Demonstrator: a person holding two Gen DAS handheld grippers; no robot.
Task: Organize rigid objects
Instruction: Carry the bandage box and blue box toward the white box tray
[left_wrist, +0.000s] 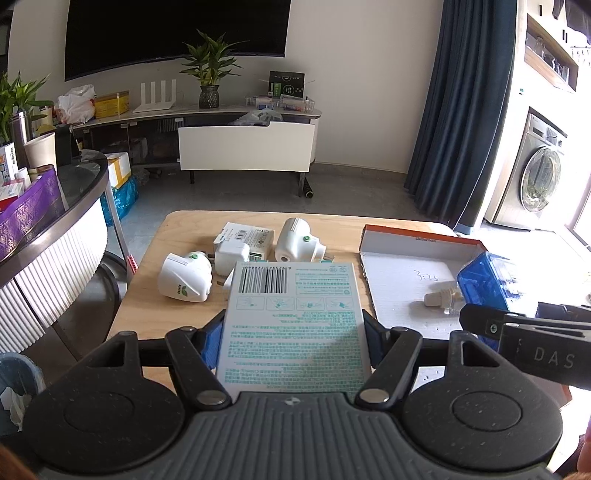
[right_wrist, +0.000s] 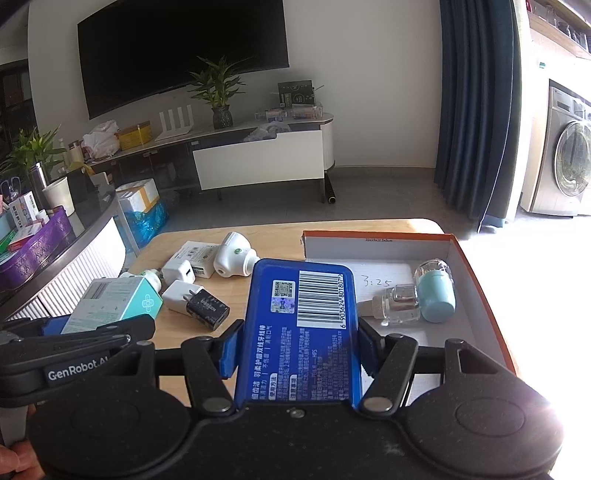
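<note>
Left gripper: jaws clamped on a white carton with teal print and barcode. Right gripper: jaws clamped on a blue box, barcode uppermost.

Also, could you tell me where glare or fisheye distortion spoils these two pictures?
Left wrist view: daylight from the right washes out the floor beyond the tray and bleaches its near part; the TV bows. Right wrist view: a strong flare whitens the lower right edge and the floor right of the tray; the blue box stays sharp, its barcode legible; the curtain curves.
</note>
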